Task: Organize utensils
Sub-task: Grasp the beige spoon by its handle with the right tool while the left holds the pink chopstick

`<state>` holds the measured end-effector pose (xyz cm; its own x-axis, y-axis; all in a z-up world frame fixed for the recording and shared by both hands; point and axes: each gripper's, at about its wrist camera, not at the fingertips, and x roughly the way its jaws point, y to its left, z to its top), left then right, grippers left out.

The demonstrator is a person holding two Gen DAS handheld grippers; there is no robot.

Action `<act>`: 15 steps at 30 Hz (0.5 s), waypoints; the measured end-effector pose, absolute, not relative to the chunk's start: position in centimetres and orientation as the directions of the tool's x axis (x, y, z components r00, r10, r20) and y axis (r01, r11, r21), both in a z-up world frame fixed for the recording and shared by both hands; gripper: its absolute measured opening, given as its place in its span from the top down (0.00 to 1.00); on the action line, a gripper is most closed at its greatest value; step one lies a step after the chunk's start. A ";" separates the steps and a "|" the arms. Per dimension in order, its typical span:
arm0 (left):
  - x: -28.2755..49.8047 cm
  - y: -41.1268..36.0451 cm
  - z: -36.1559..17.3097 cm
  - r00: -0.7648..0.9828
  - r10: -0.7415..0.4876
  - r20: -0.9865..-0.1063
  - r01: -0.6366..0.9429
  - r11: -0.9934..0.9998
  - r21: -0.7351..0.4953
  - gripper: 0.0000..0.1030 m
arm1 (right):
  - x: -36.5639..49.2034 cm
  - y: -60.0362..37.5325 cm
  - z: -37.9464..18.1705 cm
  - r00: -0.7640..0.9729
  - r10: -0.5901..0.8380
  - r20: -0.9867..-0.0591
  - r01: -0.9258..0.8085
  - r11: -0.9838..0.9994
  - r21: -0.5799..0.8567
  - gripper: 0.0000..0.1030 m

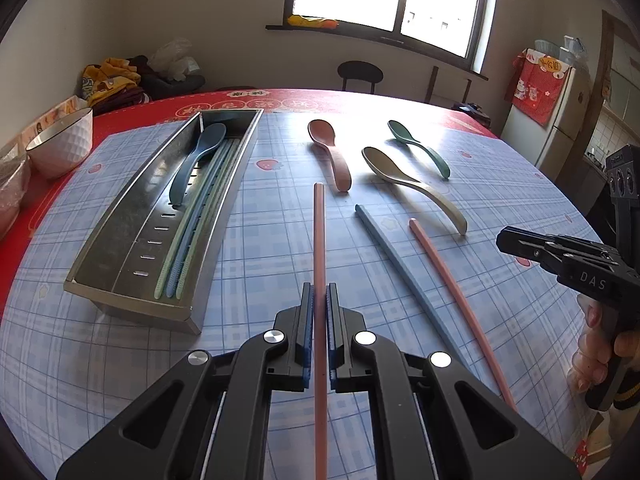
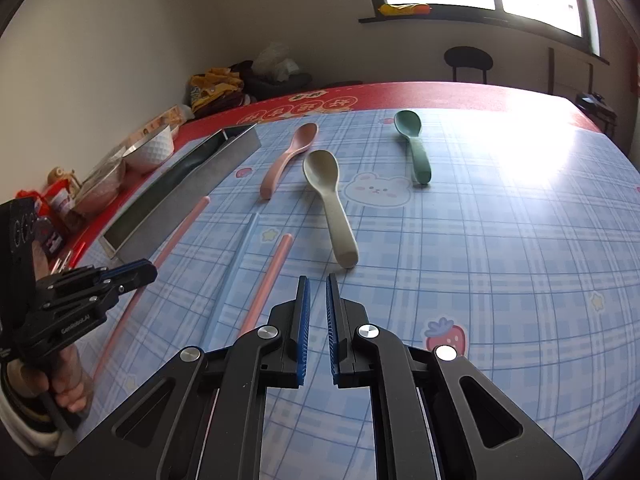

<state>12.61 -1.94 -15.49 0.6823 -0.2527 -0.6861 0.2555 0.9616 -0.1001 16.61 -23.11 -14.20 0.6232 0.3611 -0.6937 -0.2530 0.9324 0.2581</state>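
My left gripper (image 1: pixel 319 289) is shut on a pink chopstick (image 1: pixel 319 232) that points straight ahead over the checked cloth. From the right wrist view the same left gripper (image 2: pixel 149 271) grips that chopstick (image 2: pixel 180 232) beside the steel tray (image 2: pixel 188 192). The tray (image 1: pixel 120 236) holds a dark blue spoon (image 1: pixel 198 160) and several green and blue chopsticks (image 1: pixel 188 248). On the cloth lie a blue chopstick (image 1: pixel 396 272), a second pink chopstick (image 1: pixel 452 292), a pink spoon (image 1: pixel 330 152), a beige spoon (image 1: pixel 408 184) and a green spoon (image 1: pixel 416 146). My right gripper (image 2: pixel 318 280) is shut on nothing, hovering short of the beige spoon (image 2: pixel 332 208).
A white bowl (image 1: pixel 64 144) and packets stand at the table's left edge past the tray. A hand holds the right gripper (image 1: pixel 504 240) at the right side. A chair (image 1: pixel 360 74) and a fridge (image 1: pixel 560 120) stand beyond the table.
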 end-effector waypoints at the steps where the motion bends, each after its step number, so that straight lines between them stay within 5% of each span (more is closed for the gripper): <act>1: 12.5 -1.8 -15.4 0.687 -0.252 -0.681 0.252 0.962 -0.103 0.94 | 17.0 -23.0 -14.0 0.616 0.366 -0.698 -0.254 0.931 0.263 0.91; 15: 12.1 0.1 -14.8 0.721 -0.275 -0.636 0.206 0.962 -0.182 0.94 | 25.1 -19.9 -14.0 0.622 0.248 -0.742 -0.258 0.960 0.105 0.84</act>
